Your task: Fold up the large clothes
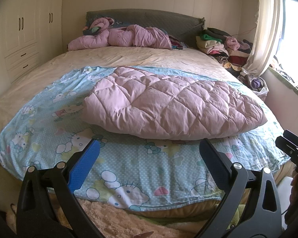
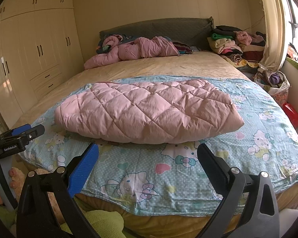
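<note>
A: Quilt ahead of both tongs, folded, on the sheet.
B: Left tongs, right tongs spread, empty. Quilt looks puffy, light, soft; pinch near corners.

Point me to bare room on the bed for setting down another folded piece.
Free: the beige sheet between the pink quilted garment and the crumpled pink bedding by the headboard, plus the cartoon sheet's near strip. Crowded: the clothes pile at the window-side corner.

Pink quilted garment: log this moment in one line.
pink quilted garment: folded on cartoon-print blue sheet | left gripper: open | right gripper: open
</note>
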`<state>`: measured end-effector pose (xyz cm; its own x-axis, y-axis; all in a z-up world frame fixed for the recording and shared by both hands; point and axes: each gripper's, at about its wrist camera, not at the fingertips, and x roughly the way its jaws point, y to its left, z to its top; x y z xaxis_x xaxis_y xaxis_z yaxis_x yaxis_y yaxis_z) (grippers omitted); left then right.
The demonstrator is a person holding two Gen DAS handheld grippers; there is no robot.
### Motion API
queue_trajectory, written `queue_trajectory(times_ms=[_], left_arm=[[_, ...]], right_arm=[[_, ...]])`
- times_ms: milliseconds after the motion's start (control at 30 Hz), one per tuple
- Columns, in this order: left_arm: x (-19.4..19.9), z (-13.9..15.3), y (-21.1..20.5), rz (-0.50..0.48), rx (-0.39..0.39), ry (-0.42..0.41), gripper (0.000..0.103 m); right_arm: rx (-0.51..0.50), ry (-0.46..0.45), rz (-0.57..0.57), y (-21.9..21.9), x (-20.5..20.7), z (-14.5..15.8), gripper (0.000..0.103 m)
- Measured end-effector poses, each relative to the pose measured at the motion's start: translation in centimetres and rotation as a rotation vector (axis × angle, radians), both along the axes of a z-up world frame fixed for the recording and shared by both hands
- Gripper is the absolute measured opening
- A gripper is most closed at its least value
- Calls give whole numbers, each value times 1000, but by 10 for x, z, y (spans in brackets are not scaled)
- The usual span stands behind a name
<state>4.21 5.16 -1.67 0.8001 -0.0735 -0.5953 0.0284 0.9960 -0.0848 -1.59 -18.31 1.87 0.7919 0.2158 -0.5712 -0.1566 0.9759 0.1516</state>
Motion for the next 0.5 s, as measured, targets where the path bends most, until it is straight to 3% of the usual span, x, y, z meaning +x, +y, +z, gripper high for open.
queue_trajectory(times_ms=[500], left_arm=[[-2,0,2,-2,-2,0,94]], right_arm=[[-7,-6,-11,-4,0,0,99]])
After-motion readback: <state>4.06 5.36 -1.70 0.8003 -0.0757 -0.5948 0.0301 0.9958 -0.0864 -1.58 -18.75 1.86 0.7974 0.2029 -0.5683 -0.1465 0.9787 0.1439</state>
